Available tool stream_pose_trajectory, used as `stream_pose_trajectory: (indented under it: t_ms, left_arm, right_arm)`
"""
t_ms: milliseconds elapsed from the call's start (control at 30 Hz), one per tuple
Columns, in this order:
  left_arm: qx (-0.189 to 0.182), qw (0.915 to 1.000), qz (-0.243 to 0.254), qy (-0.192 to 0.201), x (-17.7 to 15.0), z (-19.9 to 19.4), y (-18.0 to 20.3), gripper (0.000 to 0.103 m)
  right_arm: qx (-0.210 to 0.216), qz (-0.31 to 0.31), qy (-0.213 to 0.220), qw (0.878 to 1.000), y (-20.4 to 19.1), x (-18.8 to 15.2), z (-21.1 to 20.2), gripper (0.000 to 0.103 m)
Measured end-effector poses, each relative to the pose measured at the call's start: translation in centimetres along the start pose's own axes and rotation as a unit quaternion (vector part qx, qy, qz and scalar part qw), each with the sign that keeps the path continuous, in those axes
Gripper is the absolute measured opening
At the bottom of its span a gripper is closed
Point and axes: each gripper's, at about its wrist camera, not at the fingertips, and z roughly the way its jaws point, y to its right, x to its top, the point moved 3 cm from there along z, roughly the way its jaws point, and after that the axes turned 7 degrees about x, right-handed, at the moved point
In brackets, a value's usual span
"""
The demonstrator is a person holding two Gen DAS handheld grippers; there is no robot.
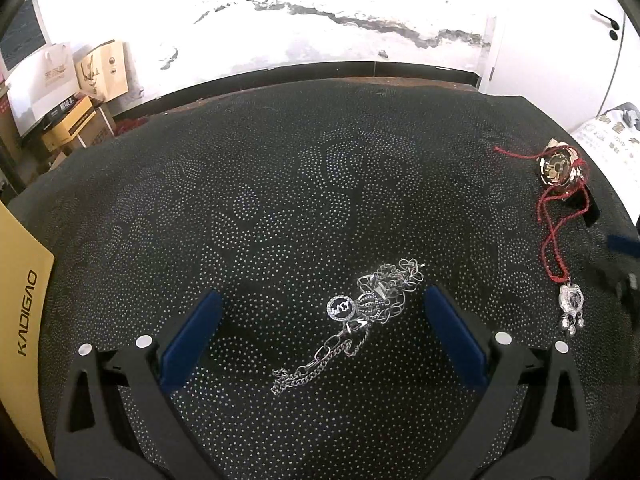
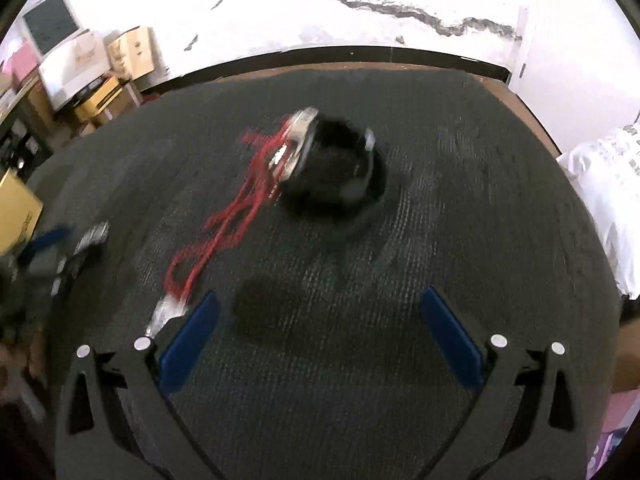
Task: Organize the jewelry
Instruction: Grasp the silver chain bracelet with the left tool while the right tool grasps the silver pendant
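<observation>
Between my left gripper's (image 1: 320, 312) blue pads (image 1: 192, 340), spread wide and gripping nothing, lies a tangle of silver chains (image 1: 360, 312) on the dark dotted cloth (image 1: 260, 184), closer to the right-hand pad and touching neither. I hold this gripper low over the cloth, angled forward and down, with the heap just ahead of the fingertips. One heavy-link chain trails from the heap toward the camera; a round silver pendant (image 1: 341, 308) ringed with small stones sits at its near-left edge. Well off to the right, a red cord necklace (image 1: 554, 236) runs from a watch (image 1: 558, 168) down to a silver charm (image 1: 572, 306). My right gripper (image 2: 320, 320) is likewise wide apart and empty, hovering over bare cloth; its view is badly smeared by motion. There the red cord ends beside the left pad (image 2: 188, 344), the charm partly hidden behind that finger. Farther ahead sits what appears to be the black-strapped watch, its face tipped up on edge. A yellow carton (image 1: 22, 280) rests at the table's left edge.
</observation>
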Motion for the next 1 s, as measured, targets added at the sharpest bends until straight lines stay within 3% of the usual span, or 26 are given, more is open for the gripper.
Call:
stream_pose_trajectory:
  t_ms: [133,233,467,567,600,633,700,767,833,867,900,1000]
  left_arm:
    - [0.0,1.0,0.0,0.0,0.0,0.0,0.0,0.098]
    - [0.0,1.0,0.0,0.0,0.0,0.0,0.0,0.098]
    - [-0.012,0.9999,0.01,0.003,-0.1,-0.2,-0.2,0.098]
    - [-0.017,0.9996,0.022,0.008,-0.2,-0.3,-0.3,0.093]
    - [-0.02,0.9994,0.024,0.012,-0.3,-0.5,-0.3,0.084]
    - [-0.025,0.9989,0.034,0.023,-0.3,-0.9,0.0,0.066]
    - [-0.036,0.9974,0.054,0.034,-0.6,-1.6,0.7,0.049]
    - [-0.048,0.9963,0.061,0.037,-0.7,-1.7,0.8,0.042]
    - [-0.05,0.9967,0.052,0.038,-0.8,-1.8,0.2,0.022]
    - [-0.051,0.9966,0.052,0.038,-0.9,-1.8,-0.1,0.018]
    - [-0.05,0.9966,0.053,0.039,-1.0,-1.9,-0.2,0.011]
    - [-0.05,0.9958,0.063,0.043,-1.6,-2.5,-0.4,0.007]
  right_arm:
    - [0.002,-0.071,0.01,0.997,-3.1,-2.5,-0.3,0.097]
    - [0.025,-0.104,0.02,0.994,-5.1,-3.2,-0.3,0.098]
    - [0.035,-0.109,0.021,0.993,-5.6,-2.6,0.0,0.097]
    - [0.041,-0.113,0.024,0.992,-5.6,-2.6,-0.3,0.091]
    - [0.041,-0.114,0.024,0.992,-5.6,-2.5,-0.2,0.091]
    - [0.042,-0.116,0.024,0.992,-5.5,-2.4,-0.1,0.09]
    - [0.047,-0.122,0.026,0.991,-5.5,-2.2,0.0,0.087]
    - [0.05,-0.131,0.03,0.99,-5.8,-1.9,0.0,0.076]
    - [0.057,-0.138,0.036,0.988,-6.0,-1.6,-0.1,0.053]
    - [0.06,-0.142,0.038,0.987,-6.1,-1.5,-0.2,0.047]
    - [0.061,-0.146,0.038,0.987,-6.3,-1.5,-0.1,0.033]
    - [0.065,-0.15,0.038,0.986,-6.4,-1.5,-0.3,0.022]
